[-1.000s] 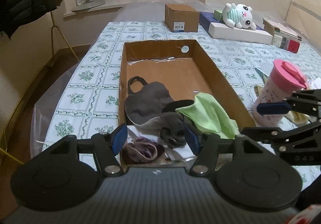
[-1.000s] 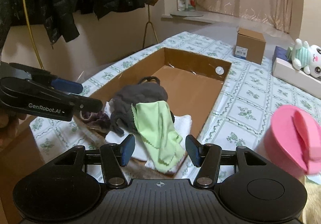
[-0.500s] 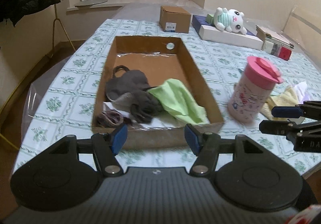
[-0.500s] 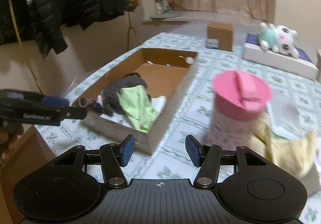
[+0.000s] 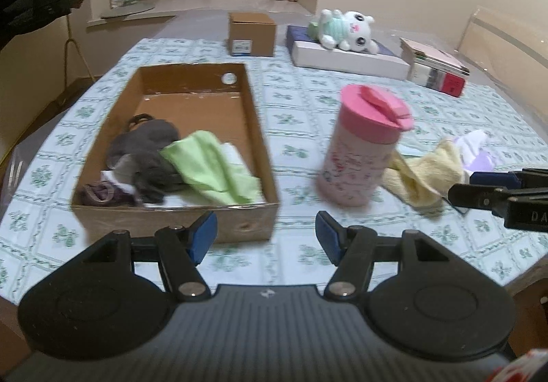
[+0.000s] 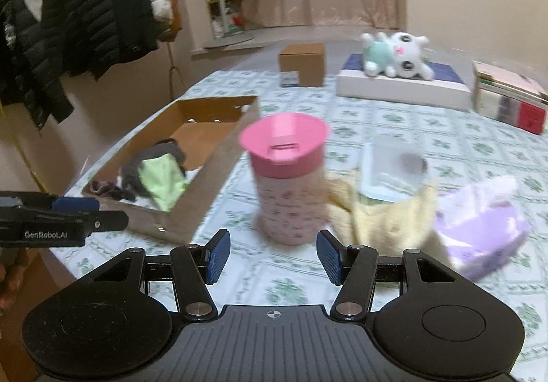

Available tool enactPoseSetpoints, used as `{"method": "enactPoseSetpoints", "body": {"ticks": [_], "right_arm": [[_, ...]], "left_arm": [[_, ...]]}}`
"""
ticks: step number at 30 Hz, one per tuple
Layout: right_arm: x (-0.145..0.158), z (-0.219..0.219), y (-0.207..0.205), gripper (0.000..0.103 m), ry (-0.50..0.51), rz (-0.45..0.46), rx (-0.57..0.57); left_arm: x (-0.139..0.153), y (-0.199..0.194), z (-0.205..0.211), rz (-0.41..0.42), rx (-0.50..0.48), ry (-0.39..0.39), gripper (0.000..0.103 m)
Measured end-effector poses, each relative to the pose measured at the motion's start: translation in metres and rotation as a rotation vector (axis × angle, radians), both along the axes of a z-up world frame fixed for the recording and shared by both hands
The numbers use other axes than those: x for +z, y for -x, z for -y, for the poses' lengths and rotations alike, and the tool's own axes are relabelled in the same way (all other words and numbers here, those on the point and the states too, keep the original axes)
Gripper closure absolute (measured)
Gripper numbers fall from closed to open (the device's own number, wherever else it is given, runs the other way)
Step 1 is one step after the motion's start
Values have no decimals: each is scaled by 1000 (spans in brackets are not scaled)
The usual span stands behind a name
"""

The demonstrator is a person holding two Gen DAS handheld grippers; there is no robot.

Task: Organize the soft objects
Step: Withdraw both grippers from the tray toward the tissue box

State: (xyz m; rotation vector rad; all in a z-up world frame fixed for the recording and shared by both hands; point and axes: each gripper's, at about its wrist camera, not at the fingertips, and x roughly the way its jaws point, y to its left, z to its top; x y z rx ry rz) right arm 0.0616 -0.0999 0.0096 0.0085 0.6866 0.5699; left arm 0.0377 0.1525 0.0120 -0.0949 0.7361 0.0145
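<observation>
A long cardboard box (image 5: 260, 128) (image 6: 219, 149) lies on the table and holds a green cloth (image 5: 212, 169) (image 6: 161, 176), a dark grey garment (image 5: 144, 145), a purple item (image 5: 99, 192) and a white cloth. A yellow towel (image 5: 424, 173) (image 6: 383, 221) and a lilac cloth (image 6: 483, 221) lie on the table right of a pink-lidded cup (image 5: 363, 149) (image 6: 287, 176). My left gripper (image 5: 265, 238) is open and empty, short of the box's near wall. My right gripper (image 6: 272, 257) is open and empty, just short of the cup.
At the far end stand a small cardboard box (image 5: 251, 34), a white plush toy (image 5: 346, 29) on a flat white box, and stacked books (image 5: 435, 66). A clear plastic packet (image 6: 394, 173) lies behind the towel. Coats (image 6: 85, 15) hang at left. The table's front edge is near.
Both grippers have pulled back from over the box toward the table's front edge. The right gripper has swung right, from the green cloth to the pink cup and towel. Both stay open.
</observation>
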Motion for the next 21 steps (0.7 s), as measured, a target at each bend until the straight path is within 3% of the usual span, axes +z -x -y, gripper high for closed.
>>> {"method": "enactPoseSetpoints", "body": {"ticks": [9, 21], "right_arm": [[0, 55, 1, 47, -14, -15, -114], [3, 91, 0, 47, -32, -24, -189]], "left_arm": [[-4, -7, 45, -3, -77, 1, 39], [-7, -20, 91, -11, -165, -8, 38]]}}
